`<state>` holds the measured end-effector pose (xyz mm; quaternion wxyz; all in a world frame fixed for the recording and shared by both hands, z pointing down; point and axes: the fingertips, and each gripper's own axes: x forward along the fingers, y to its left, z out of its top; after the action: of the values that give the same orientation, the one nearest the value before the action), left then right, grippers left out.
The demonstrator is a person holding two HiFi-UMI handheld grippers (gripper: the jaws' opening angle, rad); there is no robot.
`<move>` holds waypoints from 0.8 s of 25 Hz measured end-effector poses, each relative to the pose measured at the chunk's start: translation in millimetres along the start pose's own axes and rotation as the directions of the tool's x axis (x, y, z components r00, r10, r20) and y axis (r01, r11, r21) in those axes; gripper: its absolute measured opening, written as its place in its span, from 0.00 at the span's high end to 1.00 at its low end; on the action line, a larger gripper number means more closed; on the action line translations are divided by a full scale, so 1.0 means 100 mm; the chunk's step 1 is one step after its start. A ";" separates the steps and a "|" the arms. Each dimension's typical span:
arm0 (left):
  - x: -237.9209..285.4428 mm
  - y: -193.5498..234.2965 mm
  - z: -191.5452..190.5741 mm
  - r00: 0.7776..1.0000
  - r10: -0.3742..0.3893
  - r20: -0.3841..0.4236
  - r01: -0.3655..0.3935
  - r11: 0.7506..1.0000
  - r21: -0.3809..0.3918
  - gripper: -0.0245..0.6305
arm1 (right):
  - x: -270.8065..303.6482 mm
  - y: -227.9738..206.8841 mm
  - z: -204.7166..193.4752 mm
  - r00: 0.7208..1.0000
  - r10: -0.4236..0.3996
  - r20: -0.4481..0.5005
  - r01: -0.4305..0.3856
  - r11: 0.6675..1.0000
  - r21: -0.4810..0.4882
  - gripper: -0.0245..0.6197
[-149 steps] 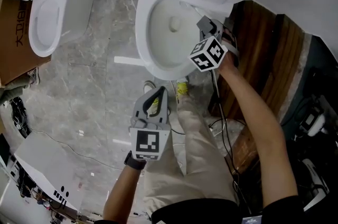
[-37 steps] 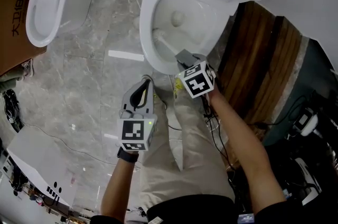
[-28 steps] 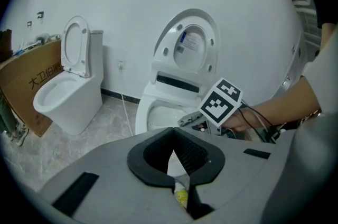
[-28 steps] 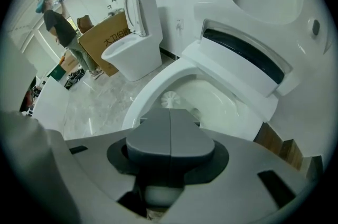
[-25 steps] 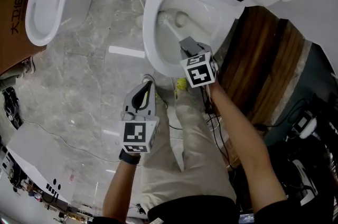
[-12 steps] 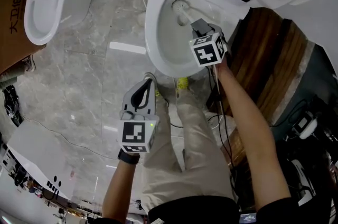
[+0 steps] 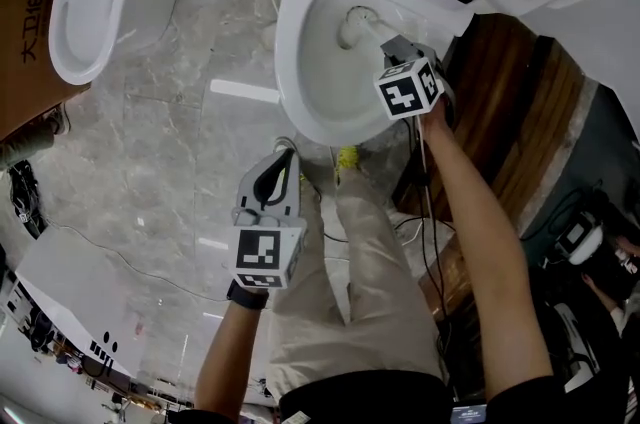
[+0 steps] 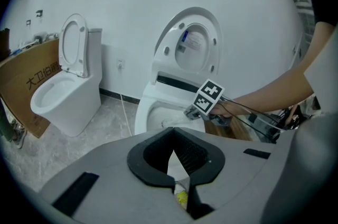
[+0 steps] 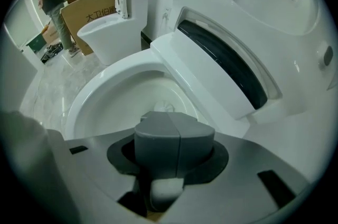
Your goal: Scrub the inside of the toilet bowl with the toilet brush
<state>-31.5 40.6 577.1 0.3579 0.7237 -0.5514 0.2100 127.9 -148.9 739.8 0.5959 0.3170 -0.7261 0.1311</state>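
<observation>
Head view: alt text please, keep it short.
Seen from above, the right gripper is shut on the handle of a white toilet brush whose head sits inside the white ceramic toilet bowl. The left gripper, shut and empty, hangs over the grey marble floor.

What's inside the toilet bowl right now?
The toilet brush, head deep in the toilet bowl, handle in the right gripper. The gripper hides part of the bowl's right side.

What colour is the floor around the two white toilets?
Grey marble-veined tile floor, clearest in the head view.
</observation>
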 end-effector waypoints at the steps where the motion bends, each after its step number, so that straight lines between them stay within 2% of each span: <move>1: 0.00 -0.03 -0.01 1.000 -0.005 -0.002 0.005 1.000 0.003 0.93 | -0.01 -0.02 -0.04 1.000 0.000 -0.006 0.000 1.000 0.003 0.71; 10: -0.04 -0.18 -0.07 1.000 -0.025 -0.010 0.026 0.999 0.021 0.93 | -0.09 -0.10 -0.33 0.999 0.003 -0.047 -0.002 1.000 0.030 0.71; 20: -0.12 -0.16 -0.06 1.000 -0.026 -0.008 0.026 0.999 0.031 0.93 | -0.28 0.03 -0.73 0.994 0.010 -0.105 -0.011 1.000 -0.004 0.71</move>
<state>-19.8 55.1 567.8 0.3513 0.7354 -0.5375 0.2165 185.7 -96.0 732.2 0.6333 0.3046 -0.6956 0.1493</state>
